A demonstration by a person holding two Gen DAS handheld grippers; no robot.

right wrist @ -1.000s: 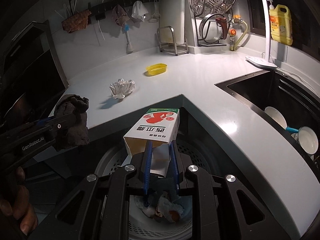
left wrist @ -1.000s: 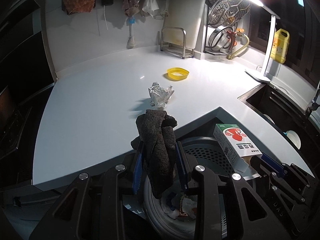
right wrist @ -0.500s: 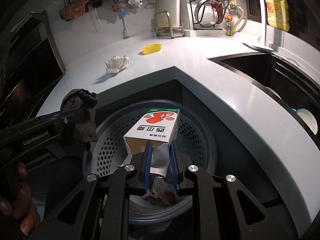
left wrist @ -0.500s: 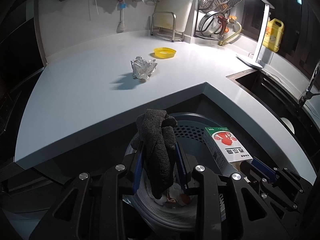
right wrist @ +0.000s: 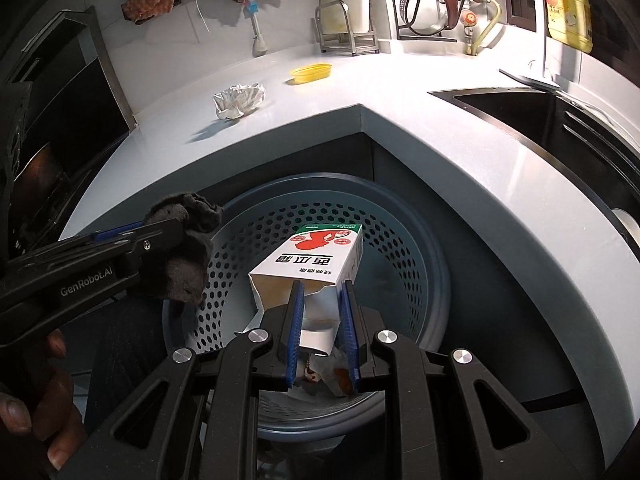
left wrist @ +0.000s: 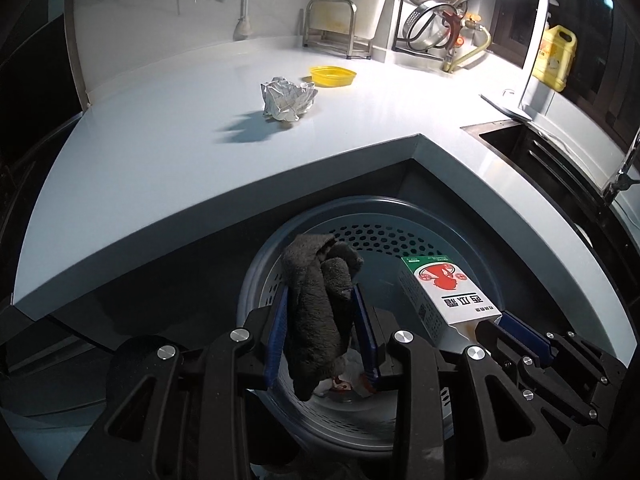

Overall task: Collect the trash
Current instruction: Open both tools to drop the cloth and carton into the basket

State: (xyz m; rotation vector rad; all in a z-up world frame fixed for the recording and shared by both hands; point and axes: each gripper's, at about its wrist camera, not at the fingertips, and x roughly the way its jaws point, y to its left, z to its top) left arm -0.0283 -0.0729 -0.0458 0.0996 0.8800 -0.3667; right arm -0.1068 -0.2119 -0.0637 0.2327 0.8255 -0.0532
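My left gripper [left wrist: 320, 300] is shut on a dark grey rag [left wrist: 318, 300] that hangs over the perforated grey trash bin [left wrist: 360, 208]. My right gripper [right wrist: 321, 292] is shut on the torn end of a white carton with a green top and a red picture [right wrist: 316, 256], also over the bin [right wrist: 424, 240]. The carton [left wrist: 444, 296] and rag [right wrist: 186, 252] show in each other's views. Crumpled trash lies in the bin's bottom [right wrist: 332, 372]. A crumpled paper ball [left wrist: 286, 98] lies on the white counter [left wrist: 160, 160].
A yellow dish [left wrist: 334, 76] sits behind the paper ball. A sink [right wrist: 560, 120] lies at the right with a lamp base [left wrist: 508, 106] and a yellow bottle [left wrist: 554, 58] beyond. A rack [left wrist: 330, 24] and hanging cloths line the back wall.
Both grippers have drawn back from the counter and dropped lower over the bin, still holding the rag and the carton. The bin's inside now shows fully.
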